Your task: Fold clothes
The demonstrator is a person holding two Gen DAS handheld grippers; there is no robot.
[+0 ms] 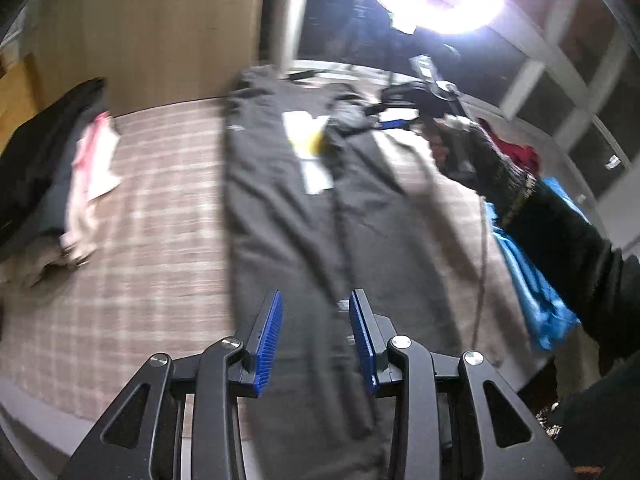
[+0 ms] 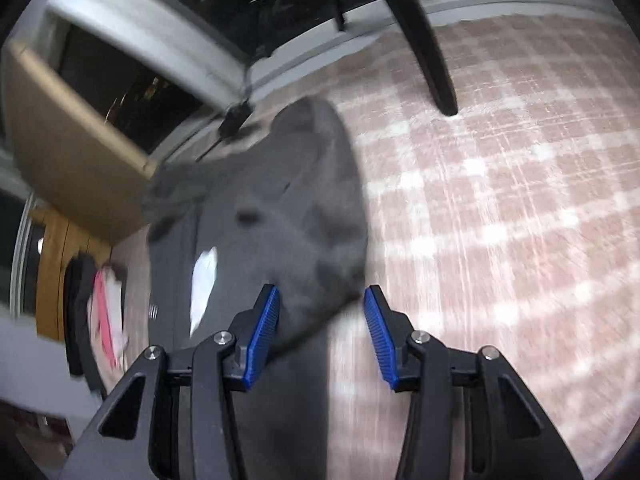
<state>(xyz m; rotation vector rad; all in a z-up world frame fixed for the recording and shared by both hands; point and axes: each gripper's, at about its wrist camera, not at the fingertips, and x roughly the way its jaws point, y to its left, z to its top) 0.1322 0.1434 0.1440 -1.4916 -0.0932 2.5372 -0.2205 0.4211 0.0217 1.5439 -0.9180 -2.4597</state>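
Dark grey garment (image 1: 288,216) lies lengthwise on checked cloth (image 1: 152,216). Left gripper (image 1: 316,312) wide, empty, above near end. Right gripper (image 2: 322,300) wide, empty, straddling far edge. Advise pinching both layers squarely at matching corners before lifting.

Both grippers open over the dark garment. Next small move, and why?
Probably lower the left gripper onto the near end of the dark grey garment and close. Its jaws stand open with cloth beneath, the garment lies flat on the checked cloth, and the right gripper is open, holding nothing.
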